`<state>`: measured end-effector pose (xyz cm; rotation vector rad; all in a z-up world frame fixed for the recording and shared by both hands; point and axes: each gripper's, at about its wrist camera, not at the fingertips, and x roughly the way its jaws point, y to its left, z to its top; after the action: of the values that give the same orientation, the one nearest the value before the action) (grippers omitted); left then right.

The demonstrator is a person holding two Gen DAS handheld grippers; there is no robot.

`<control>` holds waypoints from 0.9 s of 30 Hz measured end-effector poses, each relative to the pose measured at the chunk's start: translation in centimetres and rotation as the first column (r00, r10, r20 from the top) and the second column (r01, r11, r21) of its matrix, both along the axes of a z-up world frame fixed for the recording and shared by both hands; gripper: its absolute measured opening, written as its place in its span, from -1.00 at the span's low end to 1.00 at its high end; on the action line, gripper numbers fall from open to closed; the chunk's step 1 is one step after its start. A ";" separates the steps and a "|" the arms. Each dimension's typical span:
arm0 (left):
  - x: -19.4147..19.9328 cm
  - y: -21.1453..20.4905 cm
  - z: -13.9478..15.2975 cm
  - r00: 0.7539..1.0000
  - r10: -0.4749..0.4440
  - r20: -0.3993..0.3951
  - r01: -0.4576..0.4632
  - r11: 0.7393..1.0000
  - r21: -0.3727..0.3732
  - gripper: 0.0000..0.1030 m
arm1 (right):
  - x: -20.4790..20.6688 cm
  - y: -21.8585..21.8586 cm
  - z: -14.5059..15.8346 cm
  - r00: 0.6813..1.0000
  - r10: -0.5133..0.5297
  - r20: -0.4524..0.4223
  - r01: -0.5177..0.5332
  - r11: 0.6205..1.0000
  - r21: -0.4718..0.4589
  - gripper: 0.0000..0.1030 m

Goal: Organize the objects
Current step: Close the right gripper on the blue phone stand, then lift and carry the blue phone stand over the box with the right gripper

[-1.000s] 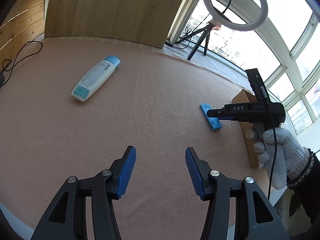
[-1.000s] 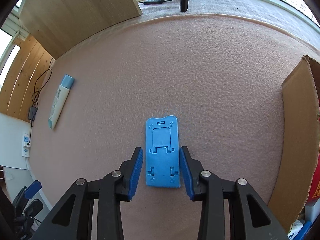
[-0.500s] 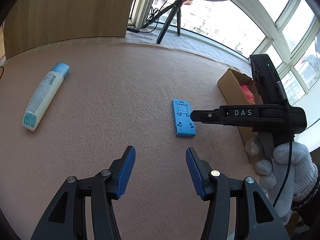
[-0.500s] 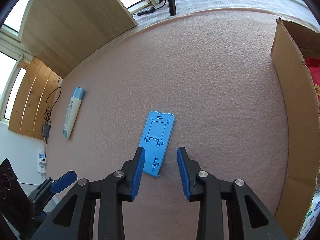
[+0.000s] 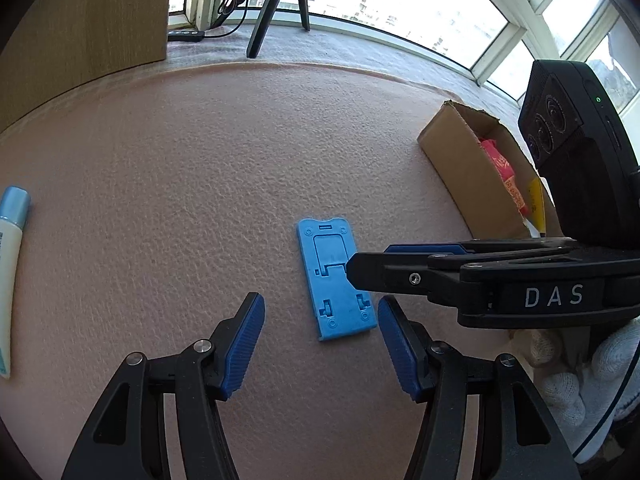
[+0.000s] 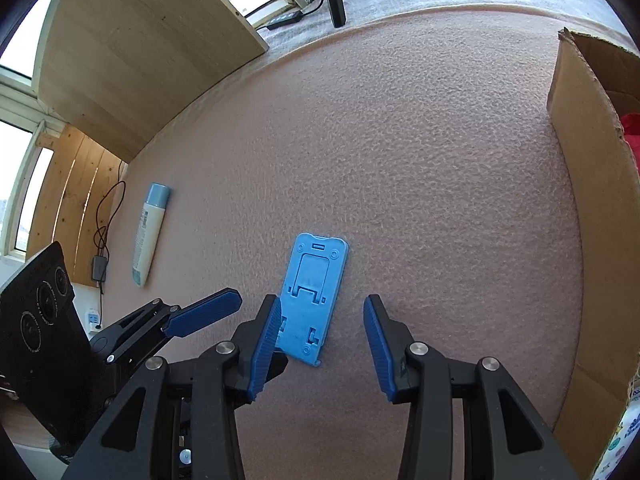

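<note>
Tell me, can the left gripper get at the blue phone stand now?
Probably yes: the left gripper is open just short of the blue phone stand, but the right gripper, also open, crowds over it.

Bright blue phone stand (image 5: 335,276) lies on the pinkish, pebbly-textured desk (image 5: 180,184), and both black grippers, left gripper (image 5: 320,344) and right gripper (image 6: 320,340), carry ribbed blue pads. The white bottle (image 6: 149,232) has a pale blue cap and teal base band; the brown cardboard box (image 5: 464,164) shows red and yellow inside, beside a white knitted glove (image 5: 576,384).
</note>
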<state>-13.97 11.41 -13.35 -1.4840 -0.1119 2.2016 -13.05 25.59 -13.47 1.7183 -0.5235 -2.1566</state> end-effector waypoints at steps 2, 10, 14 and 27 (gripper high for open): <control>-0.5 0.4 -0.5 1.000 -0.008 0.015 0.008 1.000 0.010 0.22 | 0.0 -0.2 -0.1 1.000 0.003 0.001 -0.003 1.000 0.002 -0.23; -0.9 0.7 -0.9 1.000 -0.021 0.014 0.020 0.999 0.045 0.11 | -0.3 -0.9 -0.3 1.000 0.021 0.000 -0.021 1.000 0.003 -0.27; -0.6 0.9 -1.0 0.999 -0.037 0.010 0.036 0.998 0.051 -0.15 | -0.4 -1.7 -0.5 0.999 0.044 0.007 -0.044 0.999 -0.006 -0.41; 0.9 0.9 -0.7 1.000 0.024 -0.004 -0.024 0.997 0.071 -0.32 | 0.8 -1.3 0.1 0.999 0.031 -0.022 -0.032 0.999 -0.015 -0.46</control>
<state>-13.02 12.26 -14.00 -1.4458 -0.2049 2.1967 -12.24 24.32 -13.37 1.6815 -0.5030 -2.1412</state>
